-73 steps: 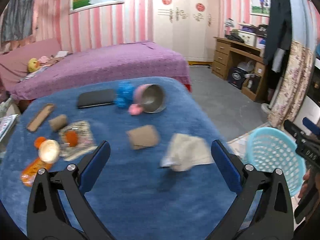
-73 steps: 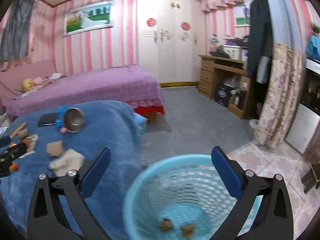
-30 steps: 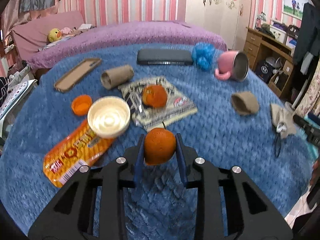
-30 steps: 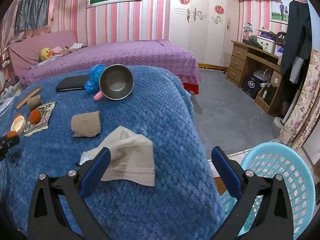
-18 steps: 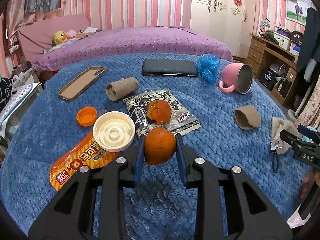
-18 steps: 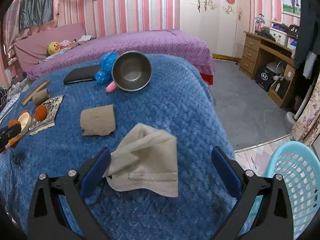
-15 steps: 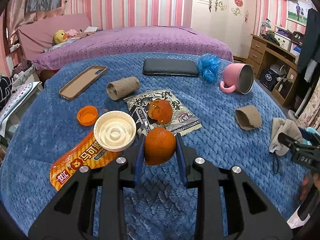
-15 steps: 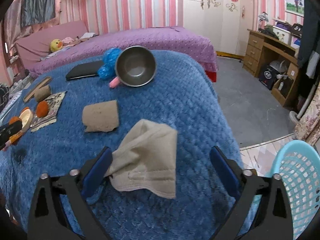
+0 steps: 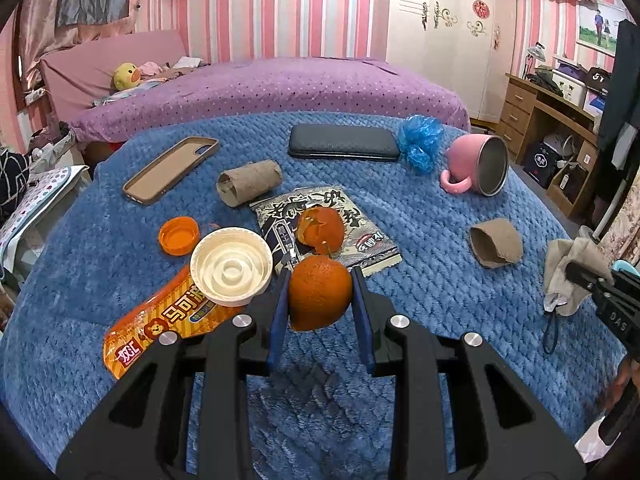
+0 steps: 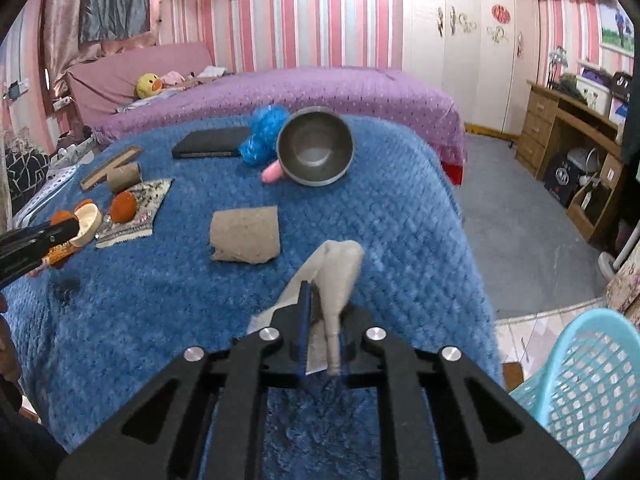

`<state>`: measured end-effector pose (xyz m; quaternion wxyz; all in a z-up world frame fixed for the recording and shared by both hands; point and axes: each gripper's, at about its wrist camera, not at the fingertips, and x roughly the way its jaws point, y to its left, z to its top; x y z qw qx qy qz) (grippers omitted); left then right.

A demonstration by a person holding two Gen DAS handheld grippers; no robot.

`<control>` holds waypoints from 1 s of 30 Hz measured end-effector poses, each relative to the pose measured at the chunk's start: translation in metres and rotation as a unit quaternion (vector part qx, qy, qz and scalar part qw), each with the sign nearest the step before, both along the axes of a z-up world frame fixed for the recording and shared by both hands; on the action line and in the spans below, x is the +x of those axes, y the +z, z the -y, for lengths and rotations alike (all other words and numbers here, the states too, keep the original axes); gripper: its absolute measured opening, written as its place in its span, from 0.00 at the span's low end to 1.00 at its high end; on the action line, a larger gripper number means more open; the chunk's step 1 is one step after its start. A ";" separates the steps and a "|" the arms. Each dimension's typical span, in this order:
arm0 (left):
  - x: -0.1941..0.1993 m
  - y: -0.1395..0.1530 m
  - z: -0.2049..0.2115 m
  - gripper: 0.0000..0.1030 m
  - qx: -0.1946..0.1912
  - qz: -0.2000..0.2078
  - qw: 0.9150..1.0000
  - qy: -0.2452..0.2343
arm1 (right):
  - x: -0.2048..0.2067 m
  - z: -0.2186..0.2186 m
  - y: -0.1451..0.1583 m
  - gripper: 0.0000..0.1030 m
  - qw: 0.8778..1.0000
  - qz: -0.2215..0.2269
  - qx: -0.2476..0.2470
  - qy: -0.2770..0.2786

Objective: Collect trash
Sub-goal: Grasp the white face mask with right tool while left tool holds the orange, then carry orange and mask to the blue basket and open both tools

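Orange peel (image 9: 319,298) sits clamped in the left gripper (image 9: 320,300); only the right view shows the blue basket (image 10: 580,380) at 4 o'clock, and right gripper (image 10: 322,332) jaws just closed, pinching the beige rag (image 10: 336,276).

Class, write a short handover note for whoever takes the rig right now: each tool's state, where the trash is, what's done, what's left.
Left tool: shut on orange peel.
Right tool: jaws just closed, pinching the beige tissue.
Basket: on the floor beside the blue blanket, by the right tool.
Left on the blanket: two cardboard tubes, second peel, wrappers, lids.
Next: bin both held items.
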<state>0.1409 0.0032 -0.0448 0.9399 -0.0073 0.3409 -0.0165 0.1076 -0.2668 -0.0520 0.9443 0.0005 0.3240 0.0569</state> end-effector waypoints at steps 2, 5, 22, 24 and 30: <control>-0.002 0.002 0.002 0.27 -0.001 0.003 1.000 0.000 | -0.007 0.006 0.007 0.11 1.000 0.016 0.005 -0.004; -0.005 0.004 0.006 0.27 -0.001 0.008 1.000 -0.001 | -0.014 0.016 0.013 0.11 0.999 0.027 0.019 -0.006; -0.039 0.054 0.119 0.27 -0.020 0.051 0.997 -0.056 | -0.072 0.128 0.062 0.11 0.994 0.070 0.048 -0.067; -0.043 0.056 0.143 0.27 -0.025 0.052 0.996 -0.072 | -0.085 0.153 0.065 0.11 0.993 0.071 0.037 -0.087; -0.062 0.047 0.233 0.27 -0.026 0.046 0.989 -0.139 | -0.120 0.222 0.063 0.11 0.987 0.064 0.009 -0.146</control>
